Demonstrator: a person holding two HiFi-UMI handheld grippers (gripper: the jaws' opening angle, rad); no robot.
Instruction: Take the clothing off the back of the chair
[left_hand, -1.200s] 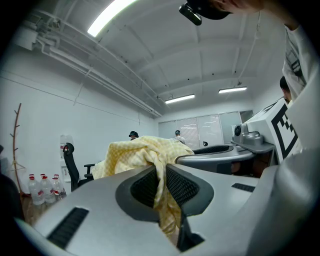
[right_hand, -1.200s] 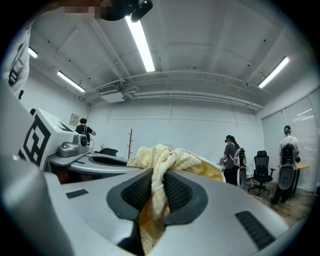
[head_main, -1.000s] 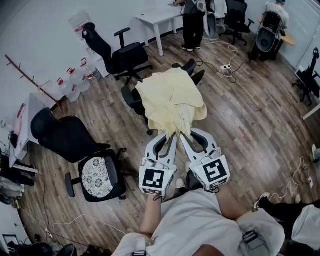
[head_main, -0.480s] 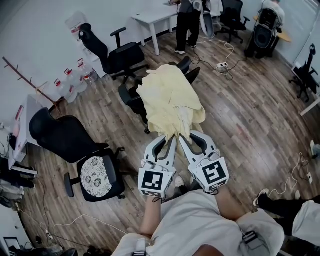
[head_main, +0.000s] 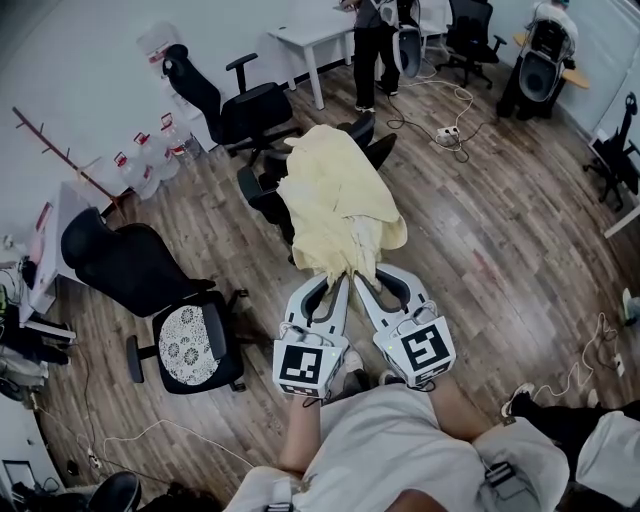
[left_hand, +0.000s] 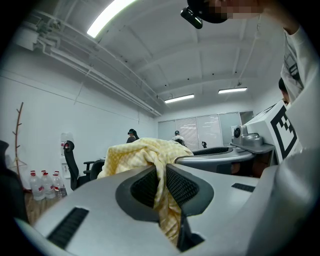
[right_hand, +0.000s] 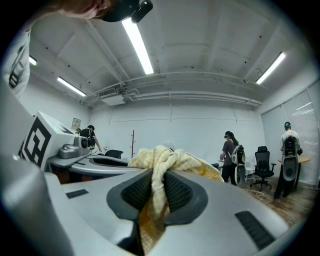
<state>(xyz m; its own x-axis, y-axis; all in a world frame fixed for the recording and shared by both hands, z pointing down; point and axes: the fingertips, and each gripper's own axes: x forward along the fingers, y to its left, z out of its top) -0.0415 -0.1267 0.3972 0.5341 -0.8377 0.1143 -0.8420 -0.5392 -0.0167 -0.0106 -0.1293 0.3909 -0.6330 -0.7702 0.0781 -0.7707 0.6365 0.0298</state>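
A pale yellow checked garment (head_main: 338, 200) lies draped over a black office chair (head_main: 268, 195) in the middle of the room. Its near edge is bunched and pulled toward me. My left gripper (head_main: 342, 277) is shut on that edge, and the cloth (left_hand: 162, 185) hangs down between its ribbed pads. My right gripper (head_main: 357, 276) sits right beside it, shut on the same bunched edge, with cloth (right_hand: 156, 192) squeezed between its pads. Most of the chair is hidden under the garment; only its base and one armrest show.
A black chair with a patterned seat cushion (head_main: 190, 345) stands to my left. Another black chair (head_main: 235, 105) and water bottles (head_main: 150, 155) line the far wall. A person (head_main: 372, 45) stands by a white desk (head_main: 315, 35). Cables and a power strip (head_main: 448, 135) lie on the wood floor.
The garment has stretched toward me and narrowed as both grippers drew back a little together. The view has shifted slightly. Both grips stay the same.
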